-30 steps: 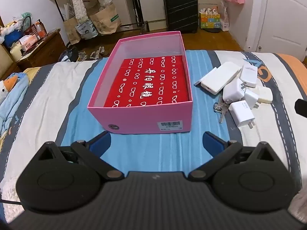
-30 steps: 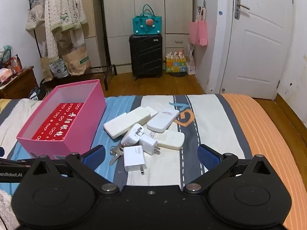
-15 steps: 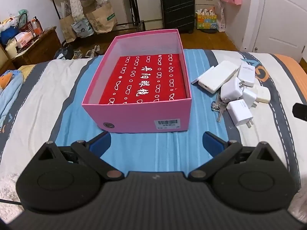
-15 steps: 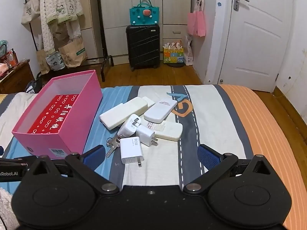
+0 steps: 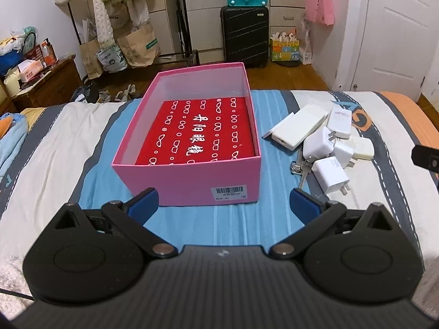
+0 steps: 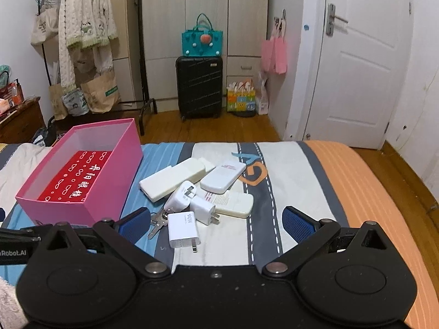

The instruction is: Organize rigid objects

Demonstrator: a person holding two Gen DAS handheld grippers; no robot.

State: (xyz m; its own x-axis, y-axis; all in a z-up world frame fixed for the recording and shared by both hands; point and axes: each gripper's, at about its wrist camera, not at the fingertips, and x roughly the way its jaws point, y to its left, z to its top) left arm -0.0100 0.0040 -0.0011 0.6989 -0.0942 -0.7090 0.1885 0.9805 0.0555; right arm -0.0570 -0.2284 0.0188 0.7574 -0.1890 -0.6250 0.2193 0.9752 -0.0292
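Note:
A pink open box [image 5: 192, 175] with a red printed lining stands on the bed; it also shows in the right wrist view [image 6: 109, 164]. Right of it lies a pile of white things: a long power bank [image 6: 172, 179], two flat white remotes [image 6: 223, 176], several plug chargers [image 6: 182, 230] and a bunch of keys [image 6: 157, 220]. The pile also shows in the left wrist view [image 5: 323, 148]. My left gripper [image 5: 223, 204] is open and empty just in front of the box. My right gripper [image 6: 215, 224] is open and empty, close before the nearest charger.
The bed [image 6: 315, 181] has a striped blue, grey, white and orange cover. Beyond its far edge are a wooden floor, a black suitcase [image 6: 199, 89], a clothes rack [image 6: 85, 41], wardrobes and a white door [image 6: 356, 63]. A blue cloth [image 5: 11, 137] lies at the left.
Both grippers have tilted up and drawn a little nearer to the bed's things; the box and pile look larger and lower in view. Nothing on the bed has moved.

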